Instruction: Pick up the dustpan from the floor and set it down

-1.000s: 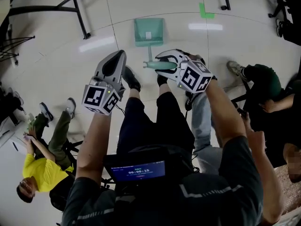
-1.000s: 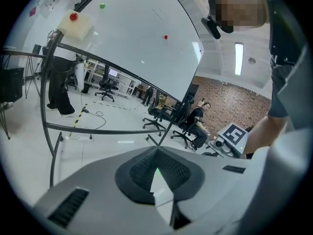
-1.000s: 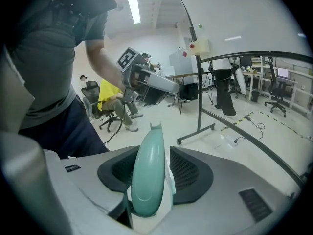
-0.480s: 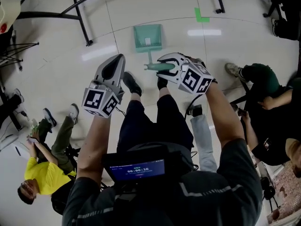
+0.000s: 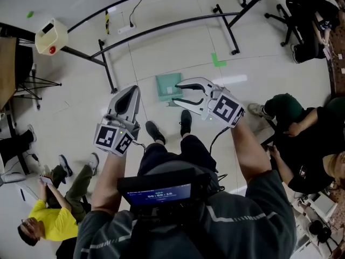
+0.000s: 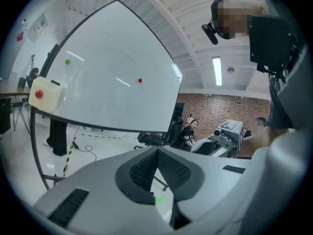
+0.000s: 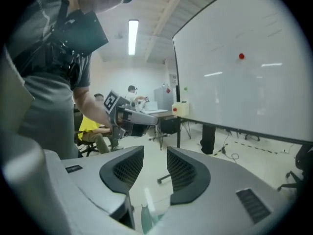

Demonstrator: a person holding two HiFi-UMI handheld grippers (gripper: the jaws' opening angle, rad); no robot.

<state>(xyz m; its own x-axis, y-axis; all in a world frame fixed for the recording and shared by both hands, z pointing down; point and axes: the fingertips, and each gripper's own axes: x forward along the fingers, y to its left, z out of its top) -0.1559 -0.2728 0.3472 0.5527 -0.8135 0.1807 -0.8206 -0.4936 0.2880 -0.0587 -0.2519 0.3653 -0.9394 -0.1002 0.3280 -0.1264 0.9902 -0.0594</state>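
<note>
The green dustpan [image 5: 167, 85] rests on the pale floor, ahead of my shoes [image 5: 156, 132]. My right gripper [image 5: 176, 93] hangs well above it, and its lower jaw hides the handle in the head view. Its jaws are closing with nothing between the pads [image 7: 183, 173]. A sliver of the green dustpan [image 7: 146, 215] shows far below through the gap in the right gripper view. My left gripper [image 5: 132, 89] is held up on the left, well apart from the dustpan, empty. Its fingertips meet in the left gripper view [image 6: 157, 150].
A whiteboard [image 6: 112, 72] on a black floor frame [image 5: 161, 23] stands ahead, with a cream box [image 5: 51, 35] at its left end. Green tape [image 5: 218, 60] marks the floor. People sit at lower left [image 5: 51, 217] and right [image 5: 302, 123]. Office chairs [image 5: 302, 15] stand far right.
Both grippers and the head view have risen away from the floor. The right jaws, which were around the dustpan handle, have come off it and narrowed. The dustpan stays on the floor.
</note>
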